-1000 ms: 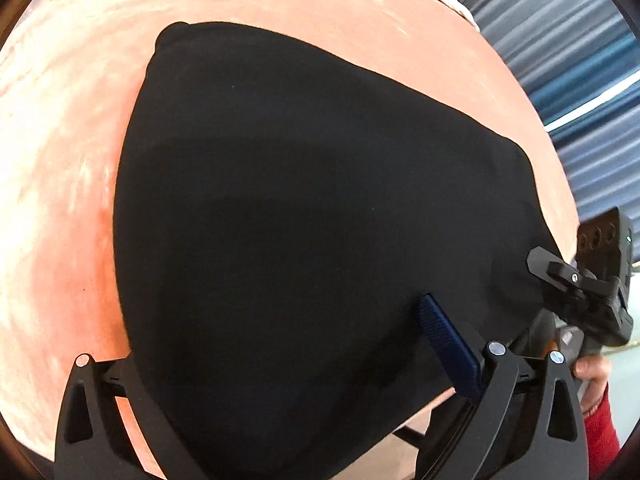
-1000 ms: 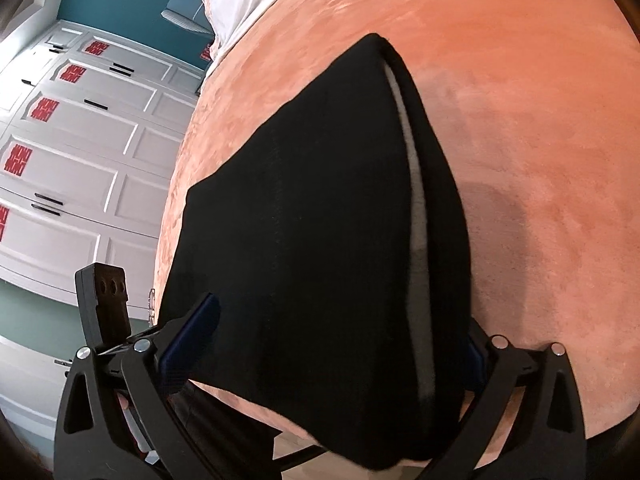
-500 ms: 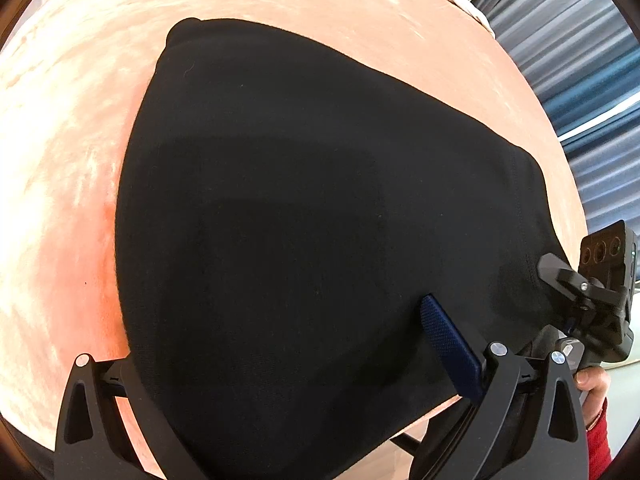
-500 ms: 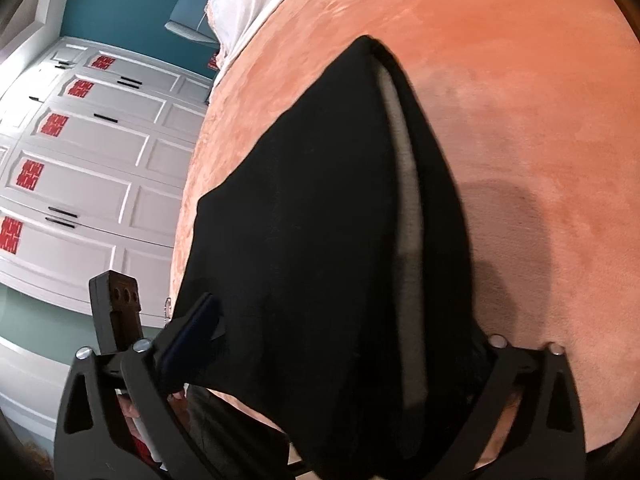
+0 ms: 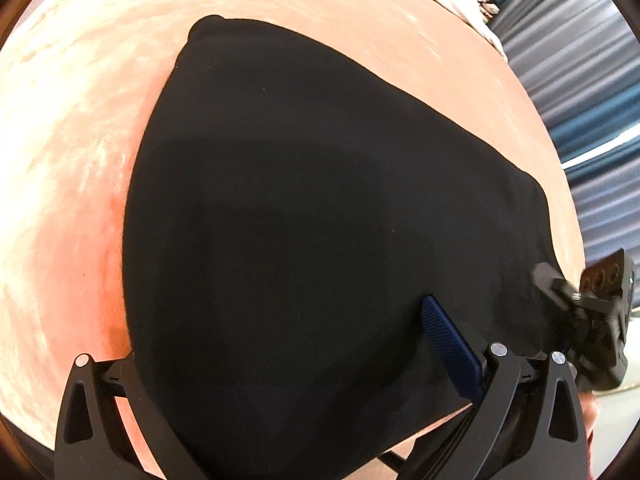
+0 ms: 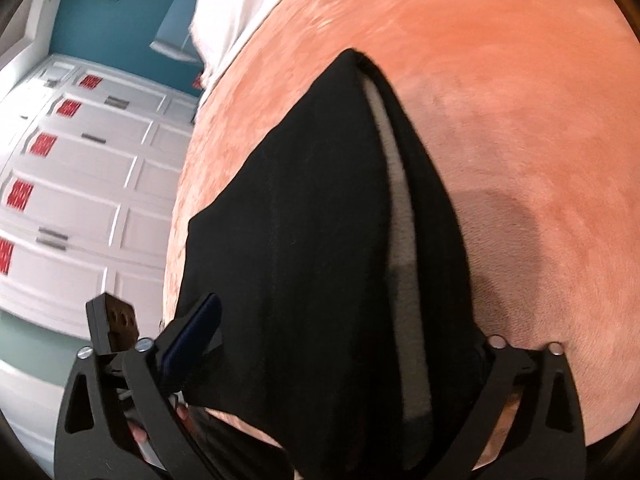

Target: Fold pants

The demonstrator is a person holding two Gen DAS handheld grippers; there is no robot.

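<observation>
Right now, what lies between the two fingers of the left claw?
In the left wrist view, the black pants fill the stretch between the fingers of the left claw, lying on the orange blanket.

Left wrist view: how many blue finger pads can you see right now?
1. A single blue pad shows at lower right, lying on top of the black pants. The opposite finger's pad, at lower left, is hidden by the fabric.

- A home bedroom is shown, pretty clearly.
- A bed is seen, covered by a plush orange blanket (image 6: pixel 500 80), with white bedding (image 6: pixel 240 12) at one end.
- White panelled wardrobe doors (image 6: pixel 92 184), a teal wall (image 6: pixel 96 24) and blue curtains (image 5: pixel 580 92) are visible.
</observation>
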